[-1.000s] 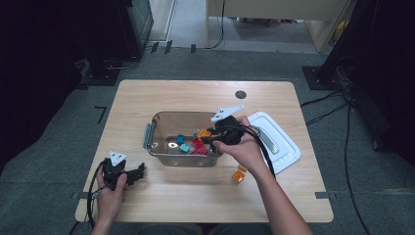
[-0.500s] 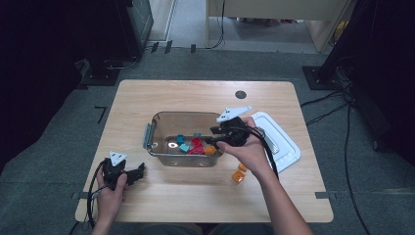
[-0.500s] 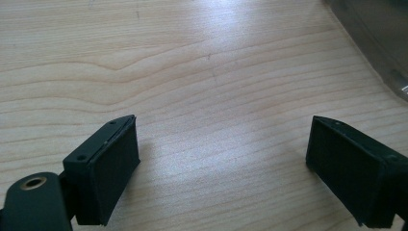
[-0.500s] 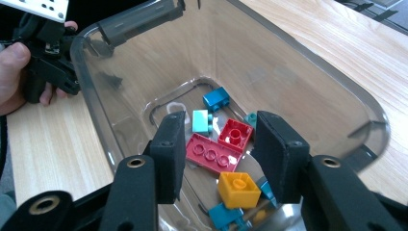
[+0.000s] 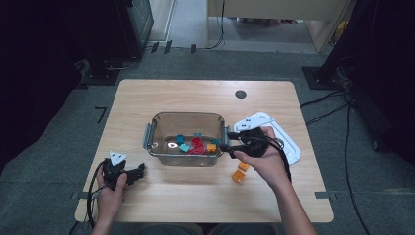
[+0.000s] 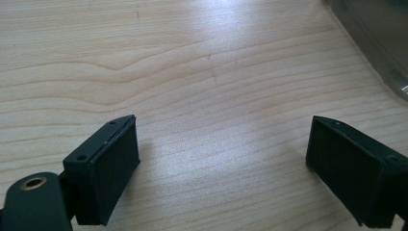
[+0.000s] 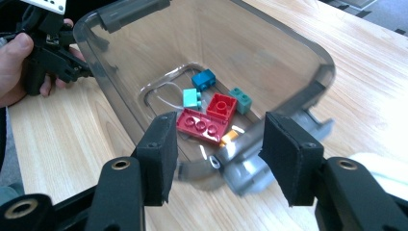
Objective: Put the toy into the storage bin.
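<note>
**Right gripper backs off the tub's right end, jaws opening**

Versus the earlier frames: the right gripper (image 5: 230, 146) has slid from over the blocks inside the clear plastic tub (image 5: 161, 128) out to the tub's right rim. Its jaws have just been opening and now stand spread, nothing pinched; in the right gripper view (image 7: 216, 159) the tub's rim and grey right handle (image 7: 250, 171) show between them, pads not pressing. An orange block now lies in the tub (image 5: 212, 147) next to the red flat brick (image 5: 196, 146) and teal blocks (image 5: 184, 147). Two orange blocks (image 5: 240, 172) lie on the wooden table (image 5: 195, 95), off the tub's front-right corner, just left of the right hand (image 5: 262, 159). Left gripper (image 5: 132, 174) unchanged near the table's front-left corner, jaws spread wide over bare wood (image 6: 221, 159).

Tub sits at table centre, upright, mouth up. Long axis runs left-right, parallel to the table's front edge, one grey handle at each short end. White lid (image 5: 288, 142) lies flat just off the tub's right end, partly under the right hand.
</note>
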{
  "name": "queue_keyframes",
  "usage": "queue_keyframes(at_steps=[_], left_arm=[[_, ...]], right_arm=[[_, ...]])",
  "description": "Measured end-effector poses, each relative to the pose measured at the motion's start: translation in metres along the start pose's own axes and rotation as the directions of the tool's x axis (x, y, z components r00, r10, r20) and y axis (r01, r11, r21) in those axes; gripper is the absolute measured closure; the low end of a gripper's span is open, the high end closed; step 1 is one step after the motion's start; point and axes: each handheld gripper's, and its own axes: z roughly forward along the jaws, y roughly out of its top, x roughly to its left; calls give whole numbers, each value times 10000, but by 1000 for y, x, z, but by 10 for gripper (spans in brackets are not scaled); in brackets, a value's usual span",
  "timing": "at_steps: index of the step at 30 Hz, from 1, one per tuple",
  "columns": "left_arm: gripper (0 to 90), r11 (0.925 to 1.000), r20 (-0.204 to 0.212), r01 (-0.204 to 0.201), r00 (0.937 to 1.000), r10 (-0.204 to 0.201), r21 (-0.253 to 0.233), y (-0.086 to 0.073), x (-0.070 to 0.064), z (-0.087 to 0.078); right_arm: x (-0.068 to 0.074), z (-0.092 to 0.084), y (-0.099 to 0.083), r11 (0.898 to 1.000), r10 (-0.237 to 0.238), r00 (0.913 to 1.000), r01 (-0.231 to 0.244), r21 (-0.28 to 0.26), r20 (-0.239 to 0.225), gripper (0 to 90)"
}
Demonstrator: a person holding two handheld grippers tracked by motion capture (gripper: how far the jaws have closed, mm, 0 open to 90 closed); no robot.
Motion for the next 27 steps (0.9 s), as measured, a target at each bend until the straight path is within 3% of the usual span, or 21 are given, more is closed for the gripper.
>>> queue_keyframes(at_steps=[8, 18, 27], left_arm=[[111, 10000, 4, -2, 10000, 2, 15, 0, 0, 0], [111, 10000, 0, -12, 10000, 12, 14, 0, 0, 0], [111, 10000, 1, -12, 10000, 12, 16, 0, 0, 0]], right_arm=[[-3, -13, -20, 9995, 279, 9996, -277, -158, 73, 450], [-7, -16, -63, 9961, 865, 9962, -863, -195, 117, 470], [-12, -8, -100, 9906, 1308, 9912, -1314, 377, 178, 480]])
